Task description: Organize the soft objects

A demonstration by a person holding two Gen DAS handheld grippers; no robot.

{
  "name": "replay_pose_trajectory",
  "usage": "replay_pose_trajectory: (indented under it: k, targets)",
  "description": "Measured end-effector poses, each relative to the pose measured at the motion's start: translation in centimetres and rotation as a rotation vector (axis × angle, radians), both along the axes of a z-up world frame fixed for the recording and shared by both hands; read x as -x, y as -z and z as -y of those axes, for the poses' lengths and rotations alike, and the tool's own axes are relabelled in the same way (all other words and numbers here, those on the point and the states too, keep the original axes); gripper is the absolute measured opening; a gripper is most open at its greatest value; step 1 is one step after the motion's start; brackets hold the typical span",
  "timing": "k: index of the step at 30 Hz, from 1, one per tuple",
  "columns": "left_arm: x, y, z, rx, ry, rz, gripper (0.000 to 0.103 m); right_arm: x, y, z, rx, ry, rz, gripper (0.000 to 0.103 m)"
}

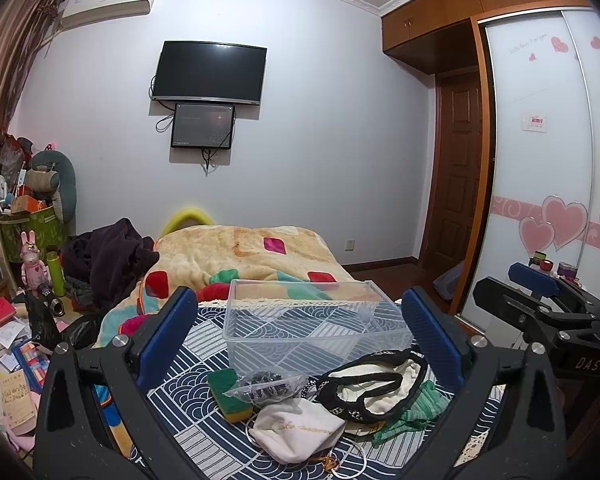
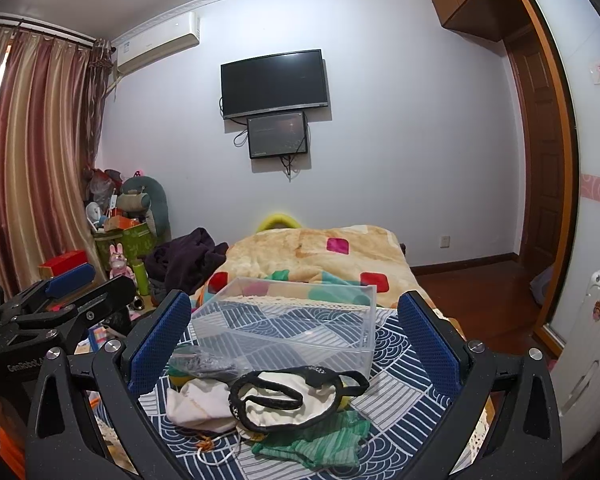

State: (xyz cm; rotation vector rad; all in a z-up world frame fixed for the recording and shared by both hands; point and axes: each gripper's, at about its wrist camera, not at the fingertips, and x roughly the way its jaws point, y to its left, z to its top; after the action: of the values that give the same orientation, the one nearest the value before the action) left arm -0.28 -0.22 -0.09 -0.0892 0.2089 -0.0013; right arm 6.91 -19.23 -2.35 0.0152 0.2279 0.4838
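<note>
— What's the surface?
— A navy patterned cloth (image 1: 204, 432) in a bedroom, bed (image 1: 260, 256) and wall TV (image 1: 210, 72) at 12 o'clock.
— The soft things?
— Heaped at 6 o'clock of the clear bin (image 1: 312, 320): white pouch (image 1: 296, 428), sponge (image 1: 226, 388), green cloth (image 2: 320, 436).
— Grippers?
— Left hand-held gripper (image 1: 296, 332) and right hand-held gripper (image 2: 296, 332) both spread wide, empty.

Right gripper (image 2: 296, 336): jaws stood wide apart, holding nothing. Clear plastic bin (image 2: 288, 320) sat on patterned cloth (image 2: 396, 364). Before it lay black-trimmed cream garment (image 2: 288, 400), white pouch (image 2: 198, 402), green fabric (image 2: 324, 436). Left gripper (image 2: 70, 284) at left edge.
</note>
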Motion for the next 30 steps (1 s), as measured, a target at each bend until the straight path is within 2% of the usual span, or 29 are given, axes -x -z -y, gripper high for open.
replay_pose_trajectory:
  k: [30]
  targets:
    - [0.17,-0.25,0.11,0.000,0.003,0.006,0.103,0.27,-0.37,-0.40,-0.001,-0.004,0.011,0.103]
